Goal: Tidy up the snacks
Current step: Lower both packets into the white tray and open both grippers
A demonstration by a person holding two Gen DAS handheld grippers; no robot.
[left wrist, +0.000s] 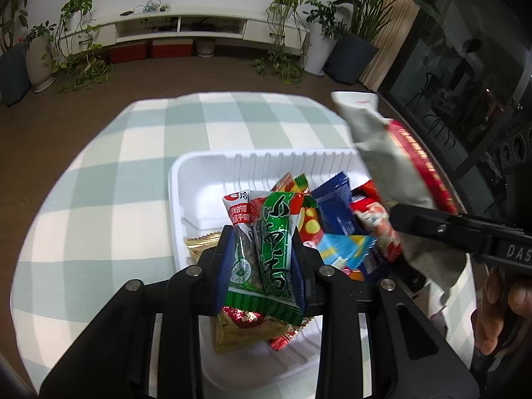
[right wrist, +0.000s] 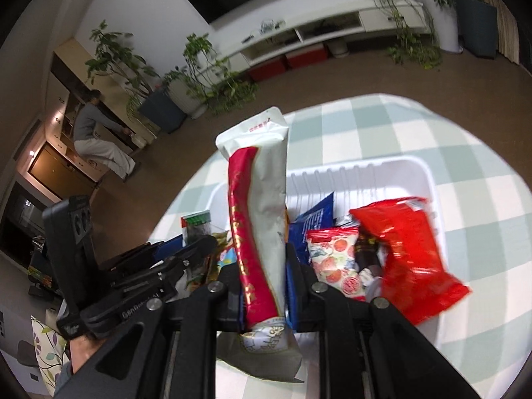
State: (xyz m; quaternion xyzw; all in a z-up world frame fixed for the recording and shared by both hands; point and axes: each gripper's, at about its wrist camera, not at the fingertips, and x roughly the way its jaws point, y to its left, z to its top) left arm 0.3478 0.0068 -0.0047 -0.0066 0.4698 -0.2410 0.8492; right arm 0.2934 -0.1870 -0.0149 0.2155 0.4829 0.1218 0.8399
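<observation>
Left claw (left wrist: pixel 259 249) pinching two green packets (left wrist: pixel 262 242) above white bin (left wrist: pixel 199 169) of snacks on checked worktop (left wrist: pixel 116 173). Right claw (right wrist: pixel 262 266) clamped on tall red-and-white pouch (right wrist: pixel 259 206), upright over same bin.

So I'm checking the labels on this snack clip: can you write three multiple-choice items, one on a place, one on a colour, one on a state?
1. Where do most snack packets lie?
A. in the white bin
B. on the floor
C. on the TV shelf

2. What colour is the stripe on the white pouch?
A. blue
B. red
C. yellow

3. What is the left gripper doing?
A. hanging open, empty
B. shut on nothing
C. gripping green packets

A: packets fill the white bin.
B: a red band runs along the white pouch in the right gripper.
C: the left gripper clamps the green packets.
</observation>
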